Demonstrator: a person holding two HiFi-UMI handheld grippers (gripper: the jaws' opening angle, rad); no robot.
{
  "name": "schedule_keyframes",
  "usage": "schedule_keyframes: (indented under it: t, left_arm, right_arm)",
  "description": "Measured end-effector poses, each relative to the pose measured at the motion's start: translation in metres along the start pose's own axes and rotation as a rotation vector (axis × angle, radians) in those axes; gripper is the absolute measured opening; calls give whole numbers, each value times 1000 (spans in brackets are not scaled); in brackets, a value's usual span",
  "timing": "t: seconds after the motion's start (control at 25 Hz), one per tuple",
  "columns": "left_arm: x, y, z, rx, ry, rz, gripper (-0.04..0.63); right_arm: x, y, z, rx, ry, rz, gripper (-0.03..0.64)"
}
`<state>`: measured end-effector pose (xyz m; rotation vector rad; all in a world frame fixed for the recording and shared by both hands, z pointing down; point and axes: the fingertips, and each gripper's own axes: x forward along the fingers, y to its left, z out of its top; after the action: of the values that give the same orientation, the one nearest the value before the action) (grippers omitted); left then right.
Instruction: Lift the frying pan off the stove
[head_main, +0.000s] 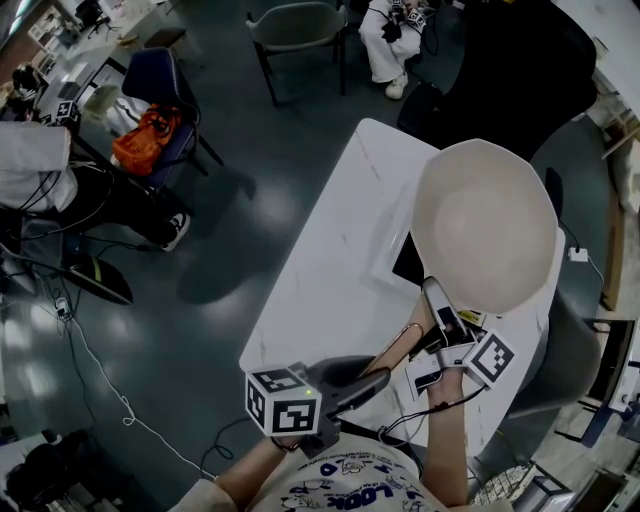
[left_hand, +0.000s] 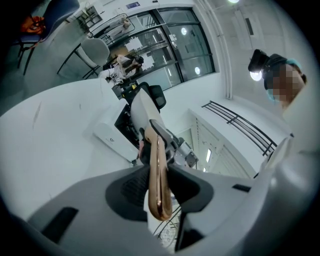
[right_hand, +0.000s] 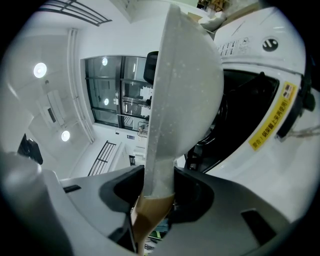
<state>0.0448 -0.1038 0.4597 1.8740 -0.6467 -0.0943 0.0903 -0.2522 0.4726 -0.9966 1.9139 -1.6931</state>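
While both grippers clamp its handle, the frying pan (head_main: 487, 225) hangs over the right part of the white worktop (head_main: 320, 260), with its pale inside turned up to the head view.

- Frying pan: cream-white, round and deep. It covers most of the stove (head_main: 405, 265), of which only a black strip shows at the pan's left rim. In the right gripper view the pan (right_hand: 187, 85) is seen edge-on, and its underside looks clear of the stove's black top (right_hand: 240, 110).
- Handle (head_main: 405, 345): copper-coloured and slim, ending in a loop. It runs from the pan toward the person.
- Left gripper (head_main: 378, 378): its fingers are narrow and closed on the looped end of the handle (left_hand: 159, 175), with a dark pad against each side.
- Right gripper (head_main: 437, 300): its fingers are set wider and pressed on the pale, speckled neck of the handle (right_hand: 159, 175), just beside the bowl.
- Stove: white casing with a yellow label (right_hand: 272, 122), standing on the worktop.
- Surroundings: dark floor, a grey chair (head_main: 295, 25), and an orange bag (head_main: 145, 140) on a blue chair.
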Motion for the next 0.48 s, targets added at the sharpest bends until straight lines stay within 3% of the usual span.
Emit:
schedule_keyframes:
  t: [0.48]
  left_arm:
    - [2, -10, 2, 0, 17, -38, 124]
  right_arm:
    - [-2, 8, 3, 0, -15, 12, 169]
